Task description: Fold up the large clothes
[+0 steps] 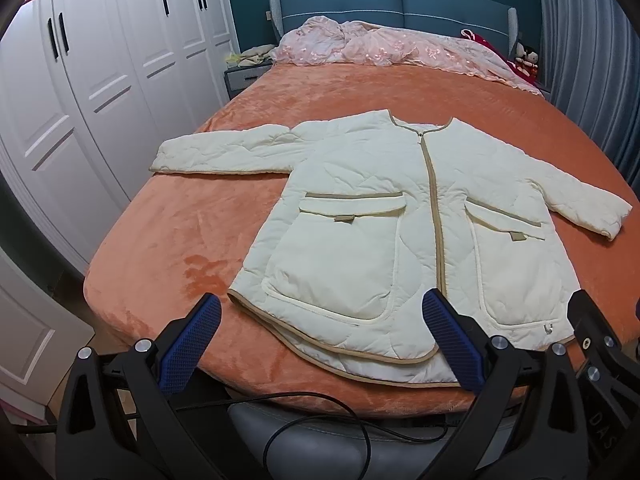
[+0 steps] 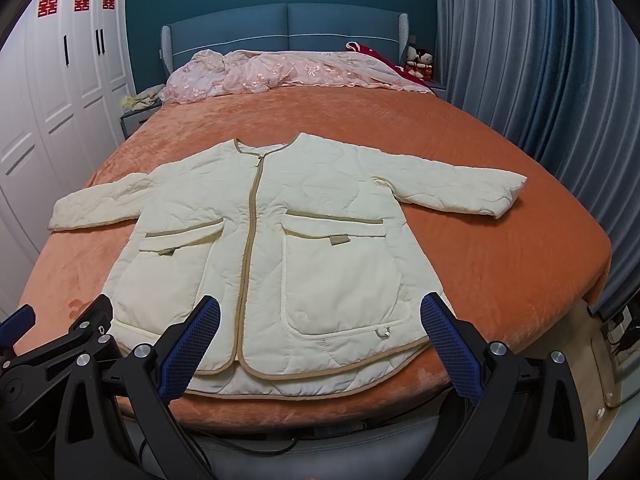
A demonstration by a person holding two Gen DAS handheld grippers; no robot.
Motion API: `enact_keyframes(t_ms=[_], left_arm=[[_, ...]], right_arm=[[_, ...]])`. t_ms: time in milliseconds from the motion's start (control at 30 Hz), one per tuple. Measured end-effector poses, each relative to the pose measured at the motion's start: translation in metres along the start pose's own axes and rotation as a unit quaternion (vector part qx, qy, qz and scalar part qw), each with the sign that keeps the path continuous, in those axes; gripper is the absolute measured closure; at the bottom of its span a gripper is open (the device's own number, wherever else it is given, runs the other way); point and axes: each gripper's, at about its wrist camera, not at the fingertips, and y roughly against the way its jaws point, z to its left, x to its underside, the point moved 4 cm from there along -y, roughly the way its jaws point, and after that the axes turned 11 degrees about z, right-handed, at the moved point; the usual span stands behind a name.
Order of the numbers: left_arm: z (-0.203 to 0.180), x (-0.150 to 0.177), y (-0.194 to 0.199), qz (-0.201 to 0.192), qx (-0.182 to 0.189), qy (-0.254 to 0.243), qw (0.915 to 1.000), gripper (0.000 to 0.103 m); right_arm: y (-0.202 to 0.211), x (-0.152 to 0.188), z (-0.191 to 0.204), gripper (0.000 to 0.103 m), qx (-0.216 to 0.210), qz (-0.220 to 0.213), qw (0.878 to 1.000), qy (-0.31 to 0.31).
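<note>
Both sets of tongs hang at the foot of the bed, spread wide and empty: the left gripper (image 1: 322,316) over the hem's left half, the right gripper (image 2: 320,316) over its right. Just beyond them the cream quilted jacket (image 2: 280,240) lies flat, zipped, sleeves outstretched on the orange blanket (image 2: 500,260). Farther back, a pink quilt (image 2: 280,72) is bunched against the blue headboard (image 2: 288,28).

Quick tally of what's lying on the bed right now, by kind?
Cream quilted jacket, spread flat, zipped: 1
Pink embroidered quilt, bunched at the headboard: 1
Red cloth item, partly hidden: 1
Total: 3
</note>
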Motion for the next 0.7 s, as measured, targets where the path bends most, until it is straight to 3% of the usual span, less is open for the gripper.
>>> enact_keyframes(t_ms=[700], left_arm=[[0.000, 0.003, -0.016, 0.028, 0.000, 0.000, 0.9996, 0.005]], right_arm=[[-0.016, 0.003, 0.002, 0.005, -0.005, 0.019, 1.000, 0.006]])
